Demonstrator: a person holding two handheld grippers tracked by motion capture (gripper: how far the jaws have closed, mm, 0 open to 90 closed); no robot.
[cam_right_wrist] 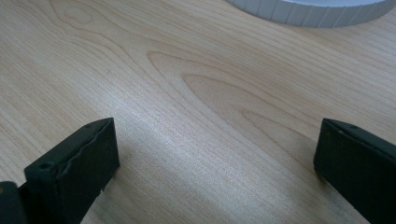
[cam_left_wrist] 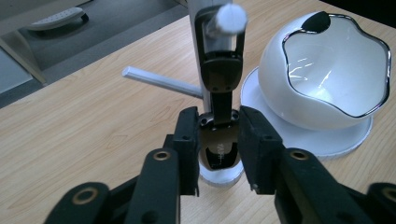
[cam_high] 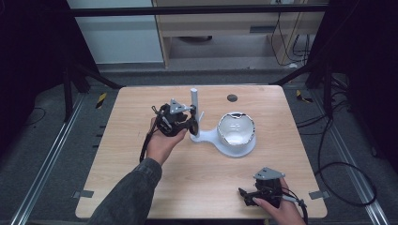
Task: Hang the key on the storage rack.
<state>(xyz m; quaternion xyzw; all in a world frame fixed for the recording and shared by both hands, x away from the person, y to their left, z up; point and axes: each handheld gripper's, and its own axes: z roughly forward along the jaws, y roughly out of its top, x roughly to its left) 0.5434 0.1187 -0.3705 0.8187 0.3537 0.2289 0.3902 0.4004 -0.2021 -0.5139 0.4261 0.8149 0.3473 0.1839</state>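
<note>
Left gripper view: a dark headset [cam_left_wrist: 219, 79] is seen hung on the white stand's peg [cam_left_wrist: 231, 17], its lower end between the left hand-held gripper [cam_left_wrist: 217, 142] pads, which barely clear it. The right hand-held gripper [cam_right_wrist: 215, 168] is spread wide over the tabletop [cam_right_wrist: 187, 84].

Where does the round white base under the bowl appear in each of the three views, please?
High view: the round white base lies right of centre on the table, under the bowl.
Left gripper view: the base is at the right, beneath the bowl, beyond the jaws.
Right gripper view: its ribbed edge runs along the top, right of centre.
Shared landmark: the light wood-grain table it rests on.
</note>
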